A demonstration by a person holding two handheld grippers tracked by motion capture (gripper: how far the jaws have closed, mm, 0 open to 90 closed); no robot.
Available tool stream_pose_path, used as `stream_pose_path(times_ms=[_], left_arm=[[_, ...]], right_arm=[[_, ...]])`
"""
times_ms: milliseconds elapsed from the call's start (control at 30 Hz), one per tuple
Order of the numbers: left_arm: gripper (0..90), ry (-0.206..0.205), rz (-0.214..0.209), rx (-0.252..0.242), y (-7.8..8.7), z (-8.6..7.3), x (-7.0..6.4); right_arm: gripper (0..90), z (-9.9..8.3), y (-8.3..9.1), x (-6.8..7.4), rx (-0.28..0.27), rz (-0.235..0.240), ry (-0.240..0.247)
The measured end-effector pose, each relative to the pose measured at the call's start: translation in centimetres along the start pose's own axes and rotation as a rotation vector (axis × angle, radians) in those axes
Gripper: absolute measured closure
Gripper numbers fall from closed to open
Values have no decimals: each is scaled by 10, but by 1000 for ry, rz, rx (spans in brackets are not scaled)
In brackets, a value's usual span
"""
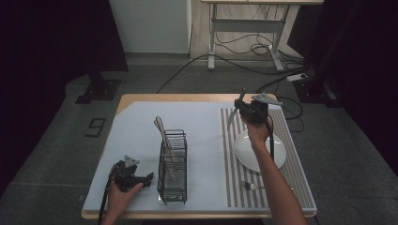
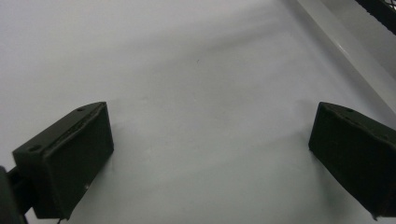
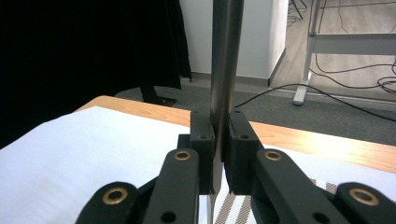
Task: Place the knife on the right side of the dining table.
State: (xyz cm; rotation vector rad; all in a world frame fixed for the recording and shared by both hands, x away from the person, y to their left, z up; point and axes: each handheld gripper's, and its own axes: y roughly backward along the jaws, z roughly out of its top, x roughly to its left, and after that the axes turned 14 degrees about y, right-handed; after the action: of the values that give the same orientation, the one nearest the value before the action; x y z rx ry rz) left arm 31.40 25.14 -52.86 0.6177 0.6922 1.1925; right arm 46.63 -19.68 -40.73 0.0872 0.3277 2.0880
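Right tool: the right tool (image 1: 242, 108) is held up over the far right part of the desk (image 1: 155, 98), above the far rim of the plate. In the right gripper view its jaws are clamped on a knife (image 3: 225, 70).
Knife: the knife stands about upright in that grip, handle rising past the top of the right gripper view. From the high view its blade hangs down and to the left over the striped mat (image 1: 292, 154), clear of the surface.
Left tool: the left tool (image 1: 149, 178) rests low at the near left corner, on the white cloth (image 1: 136, 136), just left of the wire caddy. Jaws spread wide with nothing between them; the left gripper view has bare cloth in the gap.
Wire caddy: the black wire caddy (image 1: 172, 165) stands mid-desk with cutlery leaning out of its far end.
Plate: the white plate (image 1: 244, 150) lies on the striped mat.
Fork: a fork (image 1: 249, 185) lies on the mat, near the plate's near edge.
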Motion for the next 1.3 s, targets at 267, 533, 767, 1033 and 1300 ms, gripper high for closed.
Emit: stream_pose_path(times_ms=[267,533,767,1033,1300], left_arm=[[0,0,0,0,0,0,0],[0,0,0,0,0,0,0],[0,0,0,0,0,0,0],[0,0,0,0,0,0,0],[0,0,0,-1,0,0,0]], right_arm=[[832,-7,-14,-5,18,-17,-7],[832,-8,-29,-6,16,-35,-12],[832,-12,-35,-8,-1,-77,-20],[831,-17,-39,-11,4,-70,-57],[824,-20,-36,-17,4,-75,-76]])
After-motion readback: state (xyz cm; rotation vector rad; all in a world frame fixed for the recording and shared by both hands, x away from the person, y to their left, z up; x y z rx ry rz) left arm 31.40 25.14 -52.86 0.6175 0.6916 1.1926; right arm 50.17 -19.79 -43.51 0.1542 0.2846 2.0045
